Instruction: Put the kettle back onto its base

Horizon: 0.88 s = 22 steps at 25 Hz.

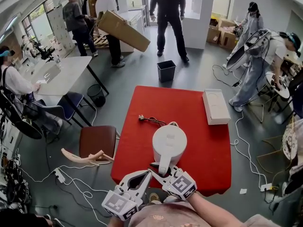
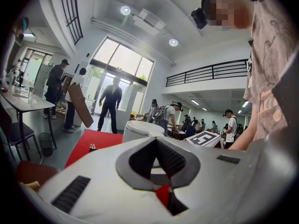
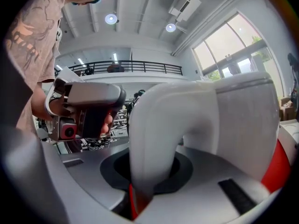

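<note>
Grey floor (image 1: 137, 79), tall windows (image 2: 121, 59) (bright daylight) — white desk (image 1: 66, 72), brown chair (image 1: 97, 141) left.

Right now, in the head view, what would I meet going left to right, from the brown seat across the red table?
Brown seat → plug → kettle → white box

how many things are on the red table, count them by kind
kettle: 1
box: 1
plug with cord: 1
total: 3
</note>
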{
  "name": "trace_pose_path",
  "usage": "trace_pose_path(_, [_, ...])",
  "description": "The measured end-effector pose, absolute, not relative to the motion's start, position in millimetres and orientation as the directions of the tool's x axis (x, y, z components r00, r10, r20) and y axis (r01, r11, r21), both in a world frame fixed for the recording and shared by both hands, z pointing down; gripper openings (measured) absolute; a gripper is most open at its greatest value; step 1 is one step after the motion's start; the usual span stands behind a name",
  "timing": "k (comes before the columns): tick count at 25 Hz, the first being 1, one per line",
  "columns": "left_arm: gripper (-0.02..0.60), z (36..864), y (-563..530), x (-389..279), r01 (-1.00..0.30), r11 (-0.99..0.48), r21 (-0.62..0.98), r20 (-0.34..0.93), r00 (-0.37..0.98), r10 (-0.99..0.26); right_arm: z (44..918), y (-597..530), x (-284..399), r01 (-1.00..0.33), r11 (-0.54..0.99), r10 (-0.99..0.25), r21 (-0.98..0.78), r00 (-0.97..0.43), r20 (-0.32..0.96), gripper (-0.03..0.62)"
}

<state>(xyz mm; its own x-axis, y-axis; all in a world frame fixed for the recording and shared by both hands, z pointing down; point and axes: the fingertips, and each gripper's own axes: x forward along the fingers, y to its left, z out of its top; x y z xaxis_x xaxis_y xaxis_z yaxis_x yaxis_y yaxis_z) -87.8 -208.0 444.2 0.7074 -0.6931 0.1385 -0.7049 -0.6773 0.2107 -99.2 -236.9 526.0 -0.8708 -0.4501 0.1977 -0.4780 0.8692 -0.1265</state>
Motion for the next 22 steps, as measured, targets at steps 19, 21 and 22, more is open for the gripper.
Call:
trace_pose_path(19, [-0.012,444,-194,-99,-0.712,-0.671,0.207,0.130,0.700,-0.702,534,-236,-100,-0.521,0.845,-0.494,-0.118,-0.846,0.200,0.092])
trace_pose_path(21, [-0.012,445,-194,-99,-0.711,-0.673,0.204,0.127,0.701,-0.702,534,-236,-99,-0.531,0.839,-0.504,-0.119,-0.840,0.200,0.103])
trace_pose_path(22, [-0.012,444,-194,-99,-0.710,-0.674,0.203,0.125,0.702,-0.701,533,-236,-99,-0.531,0.838,-0.504,-0.125,-0.841,0.199,0.135])
